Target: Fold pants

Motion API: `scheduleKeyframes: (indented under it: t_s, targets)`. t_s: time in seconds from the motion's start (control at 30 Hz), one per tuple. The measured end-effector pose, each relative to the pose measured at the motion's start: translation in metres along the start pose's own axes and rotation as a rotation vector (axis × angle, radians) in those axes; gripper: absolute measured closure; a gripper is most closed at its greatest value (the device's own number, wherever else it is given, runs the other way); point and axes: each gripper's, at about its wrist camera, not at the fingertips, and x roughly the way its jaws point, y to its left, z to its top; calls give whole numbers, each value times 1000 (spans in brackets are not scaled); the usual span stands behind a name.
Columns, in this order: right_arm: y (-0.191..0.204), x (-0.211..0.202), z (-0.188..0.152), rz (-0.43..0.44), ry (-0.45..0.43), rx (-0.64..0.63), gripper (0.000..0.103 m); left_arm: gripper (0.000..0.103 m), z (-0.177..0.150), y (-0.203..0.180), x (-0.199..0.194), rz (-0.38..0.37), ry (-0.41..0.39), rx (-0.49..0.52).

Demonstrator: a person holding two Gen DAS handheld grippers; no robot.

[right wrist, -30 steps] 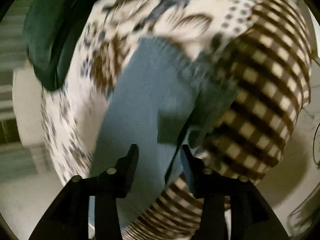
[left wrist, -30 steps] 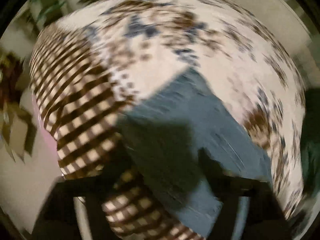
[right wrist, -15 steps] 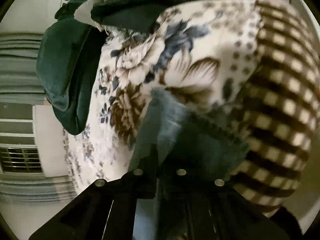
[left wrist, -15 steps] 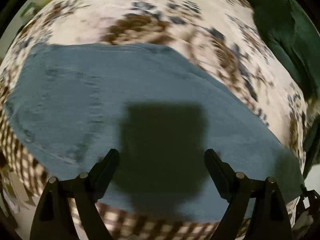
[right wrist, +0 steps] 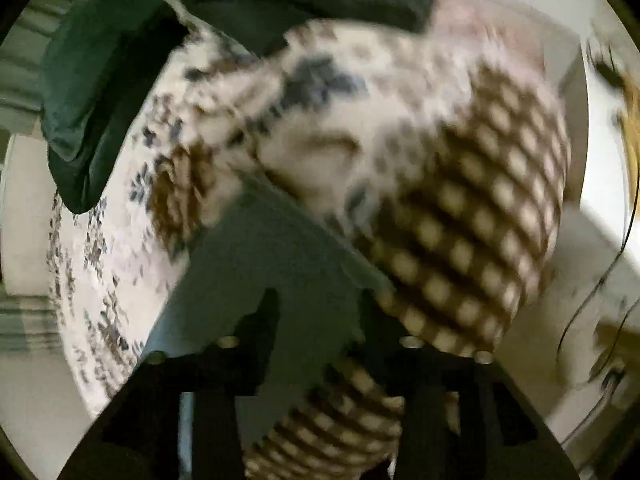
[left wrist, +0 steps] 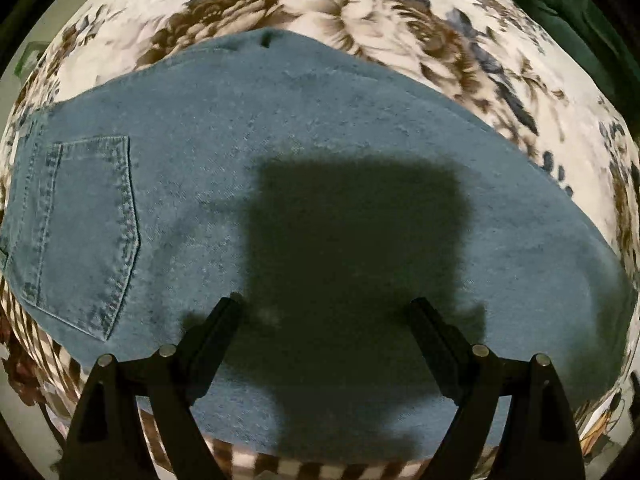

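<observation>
Bed [left wrist: 360, 12]: floral cover, checked blanket [right wrist: 460, 220] at its edge. Jeans [left wrist: 320, 128] lie flat on it, legs stacked, back pocket [left wrist: 80, 232] left: lengthwise fold looks done, crosswise folds left. Left gripper [left wrist: 324, 312] hovers above mid-jeans, jaws spread, empty. Right gripper [right wrist: 318, 308] at the jeans' end, jaws just reopened, denim between them, apparently loose.

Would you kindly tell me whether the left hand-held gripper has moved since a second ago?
Yes. The left hand-held gripper has swung from the checked cloth edge to hover, open, over the jeans, back pocket at left.
</observation>
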Motion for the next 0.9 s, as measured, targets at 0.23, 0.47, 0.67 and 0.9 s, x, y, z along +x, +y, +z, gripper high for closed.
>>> scheduleKeyframes:
  t_s: [0.23, 0.47, 0.67, 0.9]
  targets:
    - [67, 81, 69, -93, 114, -252, 49, 4, 9, -9, 24, 19, 10, 8]
    - [96, 85, 67, -148, 19, -437, 90, 0, 11, -11, 36, 20, -1, 4]
    - [91, 17, 56, -50, -173, -428, 91, 0, 7, -10, 29, 16, -3, -9]
    - [85, 36, 59, -49, -172, -384, 91, 0, 20, -34, -12, 1, -134, 59]
